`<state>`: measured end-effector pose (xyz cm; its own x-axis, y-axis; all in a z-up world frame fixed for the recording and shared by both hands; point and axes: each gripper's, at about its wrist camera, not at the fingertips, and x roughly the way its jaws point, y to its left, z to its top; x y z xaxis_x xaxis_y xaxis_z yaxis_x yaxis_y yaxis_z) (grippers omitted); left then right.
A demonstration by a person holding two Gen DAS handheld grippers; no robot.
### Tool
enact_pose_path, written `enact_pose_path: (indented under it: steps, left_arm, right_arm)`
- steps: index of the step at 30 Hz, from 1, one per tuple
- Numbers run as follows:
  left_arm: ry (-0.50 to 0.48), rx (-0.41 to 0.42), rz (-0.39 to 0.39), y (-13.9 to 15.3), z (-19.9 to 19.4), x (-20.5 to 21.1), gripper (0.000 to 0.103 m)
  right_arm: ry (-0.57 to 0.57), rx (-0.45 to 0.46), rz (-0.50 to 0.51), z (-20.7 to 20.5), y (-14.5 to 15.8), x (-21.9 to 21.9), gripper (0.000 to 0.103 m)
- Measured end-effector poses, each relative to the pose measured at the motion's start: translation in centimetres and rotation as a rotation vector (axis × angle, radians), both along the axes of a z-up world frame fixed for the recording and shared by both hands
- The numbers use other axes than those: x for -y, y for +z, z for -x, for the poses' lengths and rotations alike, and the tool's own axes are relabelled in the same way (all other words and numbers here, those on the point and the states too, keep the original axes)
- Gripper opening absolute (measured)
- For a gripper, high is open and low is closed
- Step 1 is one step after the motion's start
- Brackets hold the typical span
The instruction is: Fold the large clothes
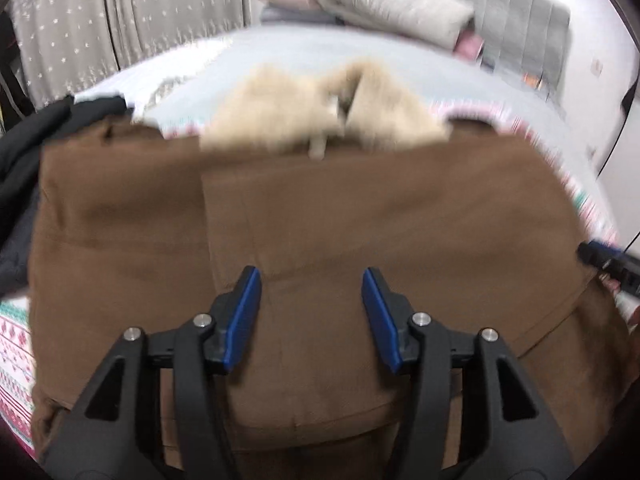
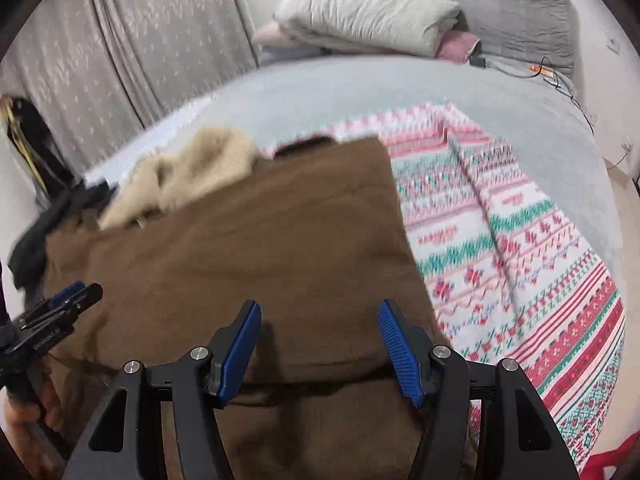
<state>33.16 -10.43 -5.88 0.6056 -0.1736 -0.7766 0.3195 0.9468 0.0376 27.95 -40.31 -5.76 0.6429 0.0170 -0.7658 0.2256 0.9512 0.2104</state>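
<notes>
**Brown coat folded on the patterned blanket**

I see the brown coat lying flat on the patterned blanket, its cream fur collar at the far edge. My left gripper and right gripper hover above it, fingers apart, holding nothing. No containers show.

Open right tool above brown coat on patterned blanket.

Grey bed carries patterned blanket w/ brown coat on it, pillow at headboard end.
</notes>
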Motion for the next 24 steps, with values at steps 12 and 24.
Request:
enact_pose_path:
  steps: [12,24]
  left_arm:
    - [0.085,-0.077,-0.016,2.7,3.5,-3.7,0.086]
    - [0.051,-0.201,0.087,7.3,13.7,-11.4,0.100]
  right_arm:
    - [0.001,-0.077,-0.033,0.6,-0.1,0.7,0.067]
    - [0.124,-0.002,-0.138,8.4,3.7,-2.2,0.082]
